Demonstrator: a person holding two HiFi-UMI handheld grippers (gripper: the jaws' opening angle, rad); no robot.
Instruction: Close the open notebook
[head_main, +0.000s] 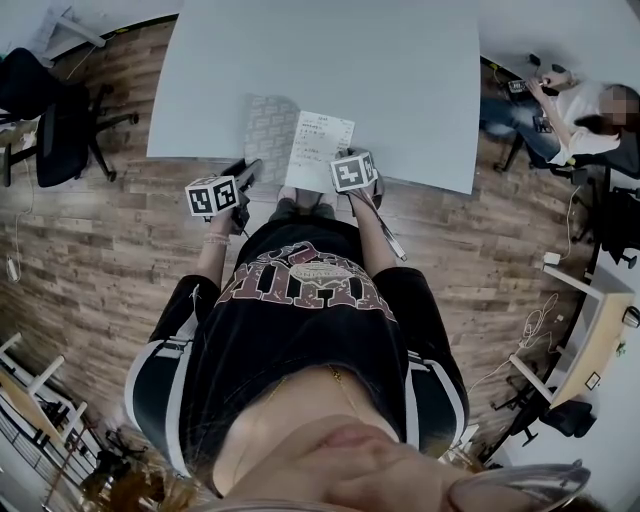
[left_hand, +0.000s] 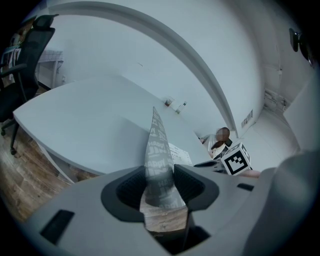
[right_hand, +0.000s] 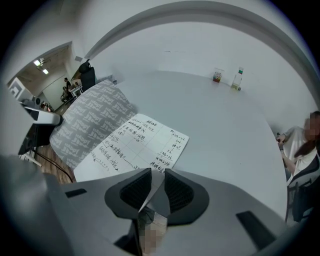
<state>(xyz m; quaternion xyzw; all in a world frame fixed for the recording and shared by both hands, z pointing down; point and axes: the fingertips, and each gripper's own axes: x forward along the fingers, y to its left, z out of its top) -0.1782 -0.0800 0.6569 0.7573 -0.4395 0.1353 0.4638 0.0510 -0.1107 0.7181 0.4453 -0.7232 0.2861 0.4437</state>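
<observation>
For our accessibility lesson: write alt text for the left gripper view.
The left hand-held gripper pinches a grey patterned notebook cover, lifted edge-on over a pale table; the written page lies beyond.

Wood floor (head_main: 100, 260), grey table (head_main: 400, 80) (office chairs (head_main: 60, 120))
</observation>
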